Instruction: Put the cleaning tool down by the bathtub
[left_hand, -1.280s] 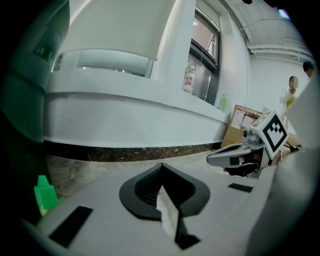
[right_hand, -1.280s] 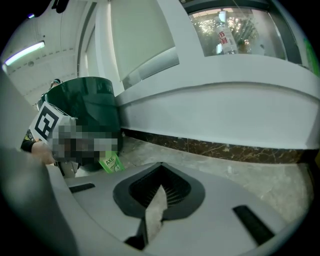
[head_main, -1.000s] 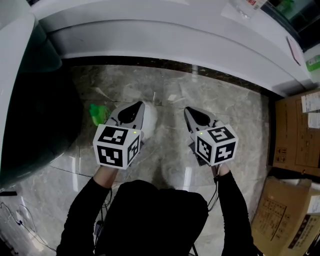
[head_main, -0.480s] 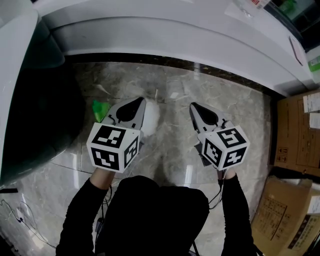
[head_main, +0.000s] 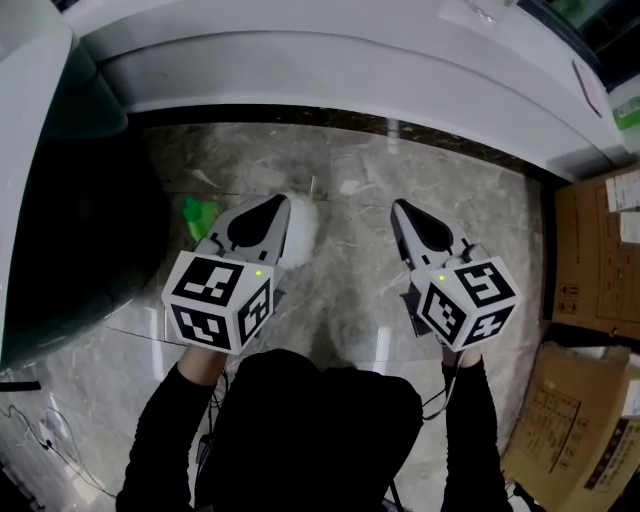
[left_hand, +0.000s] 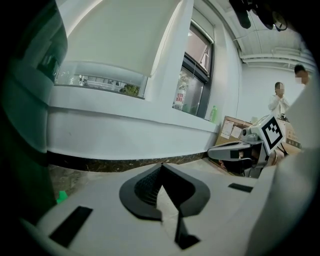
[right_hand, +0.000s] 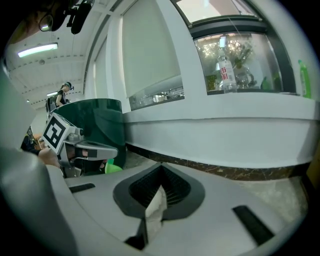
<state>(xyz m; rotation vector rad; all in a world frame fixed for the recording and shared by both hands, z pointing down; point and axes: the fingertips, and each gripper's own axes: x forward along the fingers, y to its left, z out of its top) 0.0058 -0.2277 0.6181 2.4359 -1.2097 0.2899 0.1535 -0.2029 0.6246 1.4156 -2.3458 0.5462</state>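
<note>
Grey marbled floor (head_main: 340, 180) with pale veins. White bathtub (head_main: 350, 70), dark speckled strip underneath. Small bright green thing (head_main: 198, 215). Dark green bin (head_main: 70, 250). Brown cardboard boxes (head_main: 590, 260). Pale grey left hand-held gripper (head_main: 272, 203) and right hand-held gripper (head_main: 401, 207), black inside, each with a black-and-white patterned cube. Black sleeves (head_main: 160, 450).

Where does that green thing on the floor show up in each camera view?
Head view: the green thing lies left of centre, on the marble floor.
Left gripper view: a small sliver at the lower left.
Right gripper view: low, left of centre.
Shared landmark: the dark strip along the foot of the white wall.
</note>
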